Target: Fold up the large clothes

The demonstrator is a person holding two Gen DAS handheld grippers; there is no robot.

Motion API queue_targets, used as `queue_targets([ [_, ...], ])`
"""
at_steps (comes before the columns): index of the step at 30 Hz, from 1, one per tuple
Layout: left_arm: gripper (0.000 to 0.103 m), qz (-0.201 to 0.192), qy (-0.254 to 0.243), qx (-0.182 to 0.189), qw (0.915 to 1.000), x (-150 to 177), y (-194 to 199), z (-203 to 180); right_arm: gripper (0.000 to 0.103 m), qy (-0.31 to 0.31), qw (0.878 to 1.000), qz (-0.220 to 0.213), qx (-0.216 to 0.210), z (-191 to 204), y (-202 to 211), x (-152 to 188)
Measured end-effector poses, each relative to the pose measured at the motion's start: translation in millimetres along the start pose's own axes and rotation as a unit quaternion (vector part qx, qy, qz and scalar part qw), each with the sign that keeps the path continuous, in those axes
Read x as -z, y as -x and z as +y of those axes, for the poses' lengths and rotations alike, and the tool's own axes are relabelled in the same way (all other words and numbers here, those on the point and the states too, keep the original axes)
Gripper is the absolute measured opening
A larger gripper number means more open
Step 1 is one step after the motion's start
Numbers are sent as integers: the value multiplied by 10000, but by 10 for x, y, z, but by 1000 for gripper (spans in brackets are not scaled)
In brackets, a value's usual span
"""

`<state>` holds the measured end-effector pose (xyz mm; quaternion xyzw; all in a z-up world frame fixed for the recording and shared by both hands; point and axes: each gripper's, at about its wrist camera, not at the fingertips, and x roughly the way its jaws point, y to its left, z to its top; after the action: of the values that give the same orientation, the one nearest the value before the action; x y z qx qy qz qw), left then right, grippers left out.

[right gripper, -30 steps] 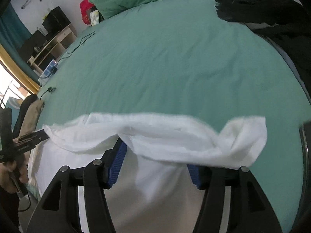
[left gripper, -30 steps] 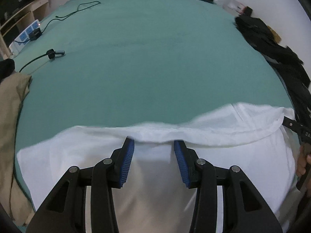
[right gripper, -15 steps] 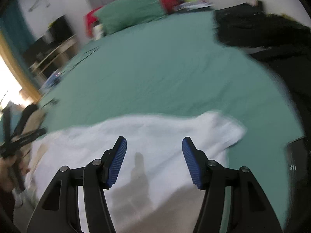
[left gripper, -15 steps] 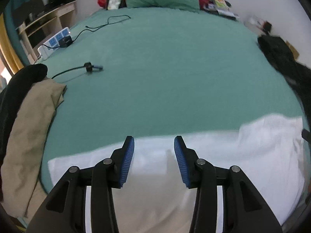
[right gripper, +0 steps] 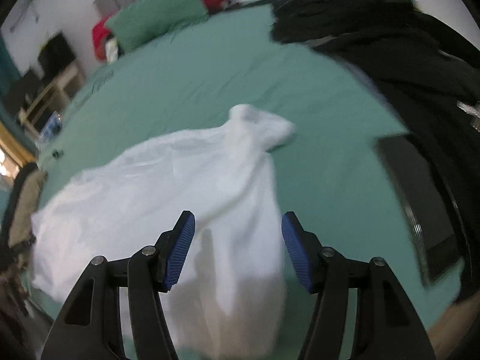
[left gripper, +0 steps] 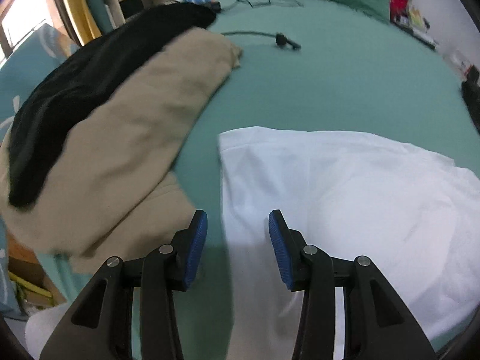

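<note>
Soft white garment (left gripper: 345, 186) lies rumpled on green bed sheet (left gripper: 330, 90), tan fabric pile (left gripper: 135, 138) beside it; left gripper (left gripper: 237, 240) & right gripper (right gripper: 238, 249) both gaping, ribbed blue pads empty.

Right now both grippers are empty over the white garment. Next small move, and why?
Probably bring the right gripper forward to the bunched sleeve and pinch it. The white garment lies mostly flat on the green bed, but that sleeve sticks out crumpled; both the left gripper and the right hold nothing.
</note>
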<state>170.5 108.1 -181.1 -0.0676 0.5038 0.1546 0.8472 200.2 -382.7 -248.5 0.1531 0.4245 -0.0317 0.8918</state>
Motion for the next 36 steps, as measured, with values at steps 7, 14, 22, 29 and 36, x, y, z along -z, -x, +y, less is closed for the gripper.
queue_targets([
  [7,45,-460,426,409,9972,324,522,-25,70,-831,9961,162,-240,-410,174,432],
  [14,45,-300,81,649,9974,636,652,-456,70,-1006,9860,397,-1269,-150,-50,505],
  [22,45,-400,-719,1170,9897,726,835,-1128,10,-666,9890,490,-1223,-97,-188,536],
  [29,45,-192,-1081,1451,9833,660,725,-1702,9,-343,9946,163,-969,-61,-8,492],
  [36,45,-200,-1175,1534,9810,687,750,-1768,8,-371,9959,-99,-823,-230,213,438],
])
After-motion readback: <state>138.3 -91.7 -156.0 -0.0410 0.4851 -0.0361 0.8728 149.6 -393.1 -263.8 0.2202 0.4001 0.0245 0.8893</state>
